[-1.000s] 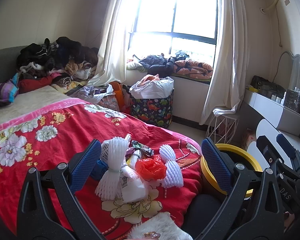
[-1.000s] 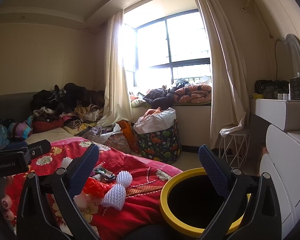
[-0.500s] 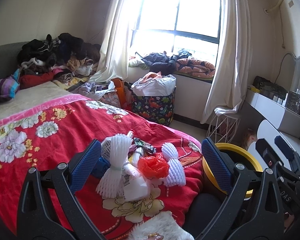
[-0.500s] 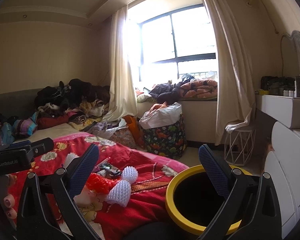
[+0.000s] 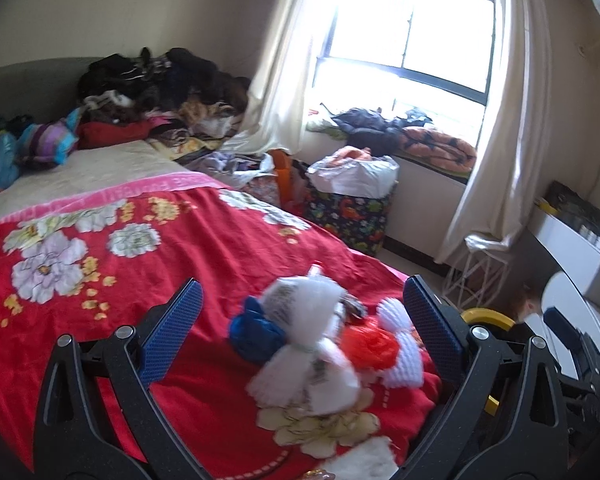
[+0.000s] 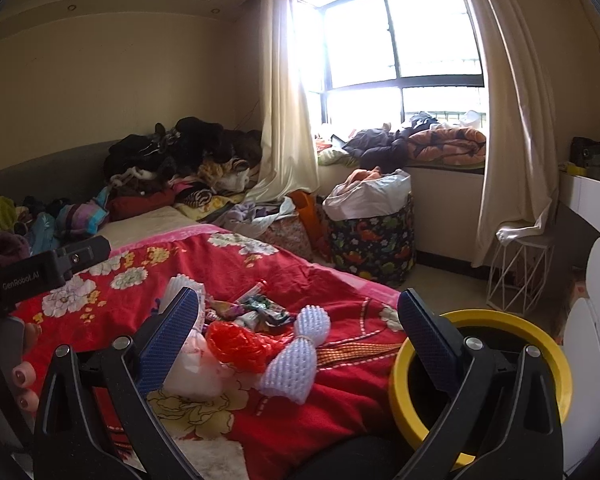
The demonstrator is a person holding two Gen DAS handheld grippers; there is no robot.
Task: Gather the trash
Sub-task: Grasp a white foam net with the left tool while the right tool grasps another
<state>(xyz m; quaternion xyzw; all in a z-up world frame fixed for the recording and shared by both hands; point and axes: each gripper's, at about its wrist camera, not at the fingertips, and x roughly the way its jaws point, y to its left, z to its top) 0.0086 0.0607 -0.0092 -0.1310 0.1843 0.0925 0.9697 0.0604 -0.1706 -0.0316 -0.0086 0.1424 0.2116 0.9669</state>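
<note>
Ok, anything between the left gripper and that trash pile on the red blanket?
Nothing visible. The left gripper is open, and the trash pile lies on the red blanket framed between its fingers, with no object in front of it.

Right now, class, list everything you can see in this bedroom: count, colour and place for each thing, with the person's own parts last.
Red floral bedspread: one, red, covering the bed.
White foam net sleeves: at least two, white, on the bedspread's near end.
Crumpled orange-red plastic bag: one, among the sleeves.
Crumpled blue bag: one, left of the pile.
Yellow-rimmed black bin: one, on the floor beside the bed.
Dinosaur-print fabric basket: one, dark, under the window.
White wire stool: one, by the curtain.
Clothes heap: one, mostly dark, at the bed's far end.
Left gripper: open, above the pile.
Right gripper: open, empty.
</note>
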